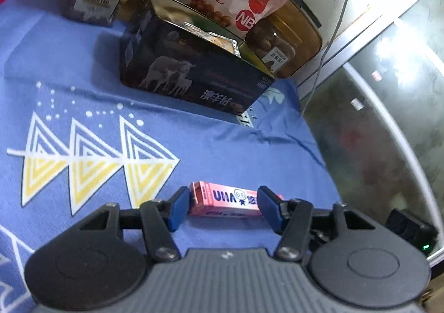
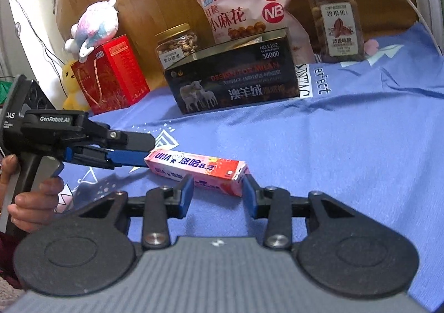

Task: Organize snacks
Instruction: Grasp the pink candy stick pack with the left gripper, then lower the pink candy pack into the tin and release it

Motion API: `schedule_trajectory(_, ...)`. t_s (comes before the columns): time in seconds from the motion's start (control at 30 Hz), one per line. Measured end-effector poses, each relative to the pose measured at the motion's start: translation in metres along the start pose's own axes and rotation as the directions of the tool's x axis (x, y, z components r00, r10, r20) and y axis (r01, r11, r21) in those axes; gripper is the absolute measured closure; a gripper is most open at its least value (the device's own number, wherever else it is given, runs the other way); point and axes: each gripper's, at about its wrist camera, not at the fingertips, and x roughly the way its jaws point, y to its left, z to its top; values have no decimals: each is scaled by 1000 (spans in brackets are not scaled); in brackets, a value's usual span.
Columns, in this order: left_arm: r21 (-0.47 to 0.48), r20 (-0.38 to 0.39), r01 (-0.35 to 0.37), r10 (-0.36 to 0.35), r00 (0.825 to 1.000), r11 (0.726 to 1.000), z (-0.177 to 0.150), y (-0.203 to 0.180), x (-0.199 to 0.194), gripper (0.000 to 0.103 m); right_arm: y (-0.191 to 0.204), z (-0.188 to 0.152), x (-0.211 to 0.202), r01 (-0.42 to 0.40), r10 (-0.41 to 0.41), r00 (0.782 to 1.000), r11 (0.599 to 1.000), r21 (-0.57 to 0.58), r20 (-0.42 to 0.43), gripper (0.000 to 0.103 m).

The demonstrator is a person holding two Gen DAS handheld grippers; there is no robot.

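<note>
Claw (image 2: 217, 193), candy box (image 2: 197, 170) (blue cloth (image 2: 333, 146))

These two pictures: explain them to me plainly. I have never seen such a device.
A person holds a pistol-grip tool with two blue-tipped fingers in each hand; each tool carries a camera looking along its fingers. One picture is from the left gripper, the other from the right gripper, which also sees the left tool from the side. Both are open around a pink candy box lying on a blue cloth; neither visibly clamps it. Behind stand a dark open box holding a pink snack bag, nut jars and a red gift bag.
</note>
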Motion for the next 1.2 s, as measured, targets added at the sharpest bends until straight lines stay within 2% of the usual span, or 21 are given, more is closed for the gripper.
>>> schedule_trajectory(0.13, 119, 29, -123, 120, 992, 985, -7, -19, 2, 68, 8, -1, 3, 29, -28, 1000, 999, -46, 7, 60)
schedule_trajectory(0.27, 186, 51, -186, 179, 983, 965, -10, -31, 2, 70, 20, 0, 11, 114, -112, 993, 986, -118, 27, 63)
schedule_trajectory(0.33, 200, 76, -203, 191, 979, 959, -8, -35, -3, 70, 24, 4, 14, 135, -130, 991, 981, -140, 42, 64)
schedule_trajectory(0.53, 215, 182, -223, 186, 966, 951, 18, -42, -28, 70, 37, 30, 16, 135, -108, 984, 971, -200, 141, 64)
schedule_trajectory(0.83, 229, 309, -274, 197, 930, 934, 87, -44, -29, 68, 40, 91, 49, 149, -78, 964, 951, -270, 254, 64)
schedule_trajectory(0.93, 224, 326, -293, 212, 921, 930, 112, -40, -16, 68, 36, 106, 67, 165, -90, 961, 946, -280, 263, 64)
schedule_trajectory(1.0, 217, 317, -298, 221, 922, 930, 125, -35, -3, 68, 29, 114, 78, 175, -103, 960, 946, -274, 260, 64)
schedule_trajectory(1.13, 209, 289, -311, 246, 925, 927, 140, -25, 26, 68, 9, 129, 103, 193, -137, 963, 952, -237, 234, 64)
schedule_trajectory(1.2, 205, 285, -329, 266, 921, 922, 143, -20, 38, 67, 2, 133, 114, 197, -149, 966, 955, -223, 213, 64)
